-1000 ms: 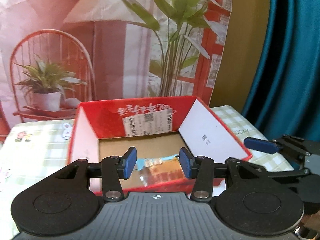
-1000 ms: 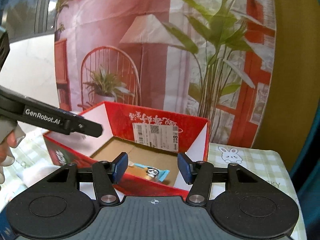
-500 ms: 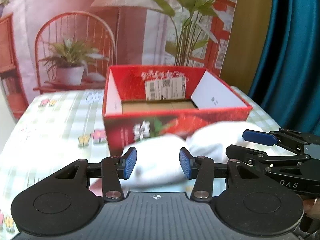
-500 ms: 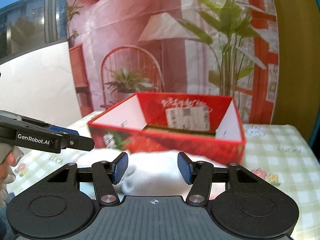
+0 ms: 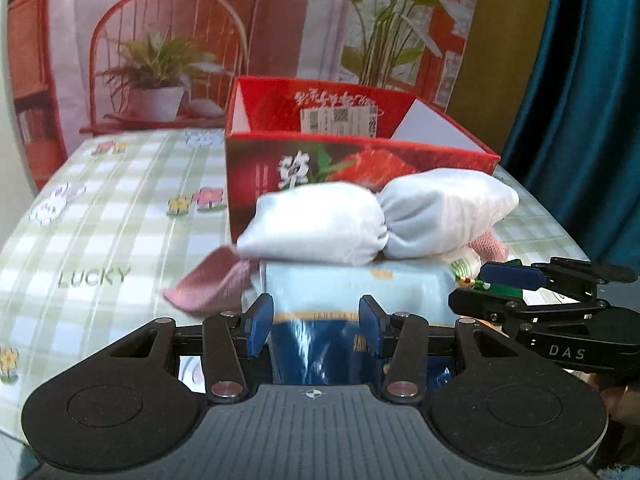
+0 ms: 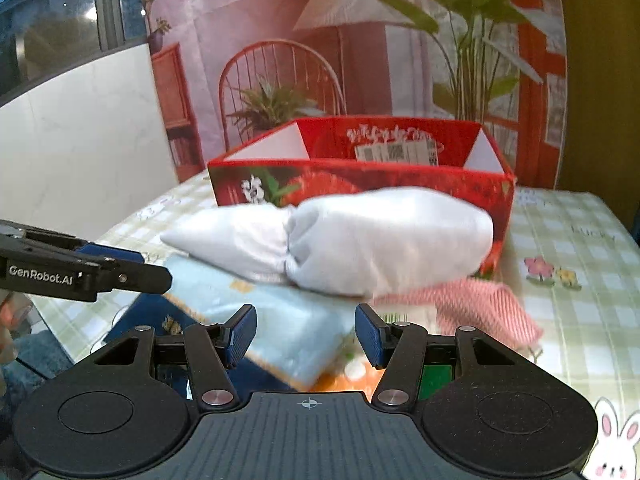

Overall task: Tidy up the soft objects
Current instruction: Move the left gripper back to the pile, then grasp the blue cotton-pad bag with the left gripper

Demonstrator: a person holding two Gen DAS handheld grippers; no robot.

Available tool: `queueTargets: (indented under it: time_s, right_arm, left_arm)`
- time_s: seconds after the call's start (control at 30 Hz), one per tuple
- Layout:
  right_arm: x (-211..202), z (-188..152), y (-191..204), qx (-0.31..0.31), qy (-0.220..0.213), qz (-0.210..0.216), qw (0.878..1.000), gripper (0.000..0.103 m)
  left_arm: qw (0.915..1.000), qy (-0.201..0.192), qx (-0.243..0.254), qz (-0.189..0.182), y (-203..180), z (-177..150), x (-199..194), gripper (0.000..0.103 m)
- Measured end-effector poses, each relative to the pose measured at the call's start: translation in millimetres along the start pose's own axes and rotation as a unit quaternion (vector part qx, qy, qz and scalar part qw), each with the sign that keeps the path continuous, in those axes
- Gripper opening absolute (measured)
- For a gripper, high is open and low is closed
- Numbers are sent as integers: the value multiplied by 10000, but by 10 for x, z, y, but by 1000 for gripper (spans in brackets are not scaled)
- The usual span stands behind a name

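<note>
A white cloth bundle, pinched in the middle, lies on a light-blue soft pack in front of the open red box. A pink knitted cloth sticks out from under the bundle. My left gripper is open and low at the near end of the pack. My right gripper is open too, just short of the pile's near side. Neither holds anything.
The pile and box stand on a table with a green checked cloth. Orange and green packets show under the pack. A printed backdrop rises behind the box, and a teal curtain hangs on the right.
Both grippers have drawn back from over the box's inside and sunk lower. The pile in front of the box has come into view close ahead. The jaws stand as wide as before.
</note>
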State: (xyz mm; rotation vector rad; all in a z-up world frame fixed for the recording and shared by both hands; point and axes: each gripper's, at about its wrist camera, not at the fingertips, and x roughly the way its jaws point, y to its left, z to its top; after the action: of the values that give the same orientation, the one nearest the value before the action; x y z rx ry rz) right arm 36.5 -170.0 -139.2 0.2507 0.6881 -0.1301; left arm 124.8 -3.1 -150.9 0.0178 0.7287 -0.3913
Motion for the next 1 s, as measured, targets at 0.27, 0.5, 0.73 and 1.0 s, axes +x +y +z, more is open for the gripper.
queueTargets:
  time_s: [0.27,0.5,0.73,1.0]
  right_arm:
    - [-17,-104,28,65,169,85,9998,52]
    - [86,-210,92,119,419,258,9987,54]
    - [152,-246,69,276,514,370,9976,59]
    - [192,-282,67,379,557,499,9965,60]
  left_arm:
    - [9992,128,-349,151,110,-117,21,50]
    - [9989,102,-445,106,153,-159,48,60]
    - [9985,156,-512,-80,158,-222,122,62]
    - [9976,189,-539,-381,142,-263,169,61]
